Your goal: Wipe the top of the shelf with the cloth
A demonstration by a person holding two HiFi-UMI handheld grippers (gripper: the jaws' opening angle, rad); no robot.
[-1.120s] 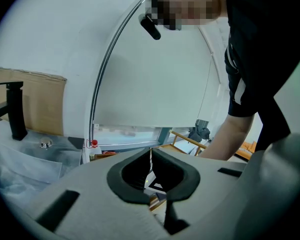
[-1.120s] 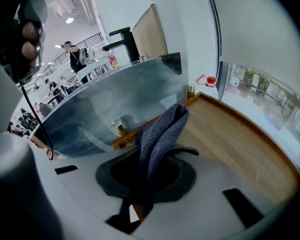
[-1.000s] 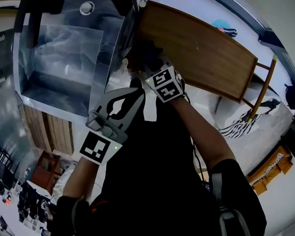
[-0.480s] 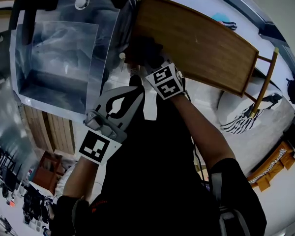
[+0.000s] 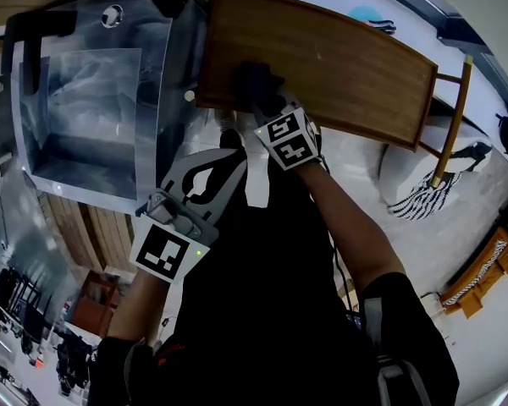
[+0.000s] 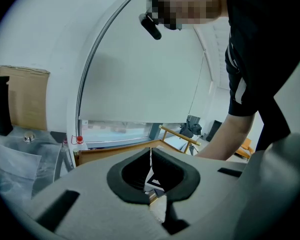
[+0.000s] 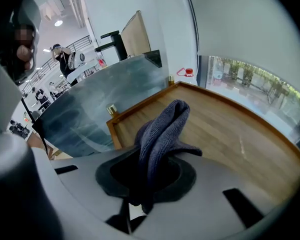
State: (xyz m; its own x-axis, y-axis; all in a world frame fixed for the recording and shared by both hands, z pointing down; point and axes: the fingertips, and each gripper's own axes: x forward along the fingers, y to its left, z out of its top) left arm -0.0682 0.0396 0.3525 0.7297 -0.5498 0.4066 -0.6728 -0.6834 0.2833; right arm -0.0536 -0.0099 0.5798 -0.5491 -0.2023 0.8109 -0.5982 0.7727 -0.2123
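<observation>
Moved, since a second ago, the dark blue-grey knitted cloth (image 7: 162,129) from the near left corner of the brown wooden shelf top (image 7: 230,134) a little further in over the board, and brought more of that board into the head view. Grips the fabric firmly in the right gripper (image 7: 142,186), jaws closed on the gathered middle, with a folded bunch standing up ahead of the tips and a short tail hanging behind. Shows in the head view as a dark wad just inside the framed edge of the board, on its near side; cannot confirm contact with the wood from either view. Holds the left gripper (image 6: 151,176) back near the body, well apart from the shelf, jaws pressed together on nothing. Treat as soft, light and limp: no shape of its own, likely to fold under or drag instead of sliding flat. Expect fair friction between knit and bare wood, little chance of slipping from the clamp, none of breakage. Retain the present hold on the gathered middle, leaving enough loose fabric ahead of the jaws to meet the wood before the hard tips do. Press down lightly and sweep along the grain toward the far right end. Mind the framed edge, where a loose fold could catch, and the steel sink basin (image 5: 85,108) just beside the left end. Judged stage: start of wiping, most of the surface still to cover.
</observation>
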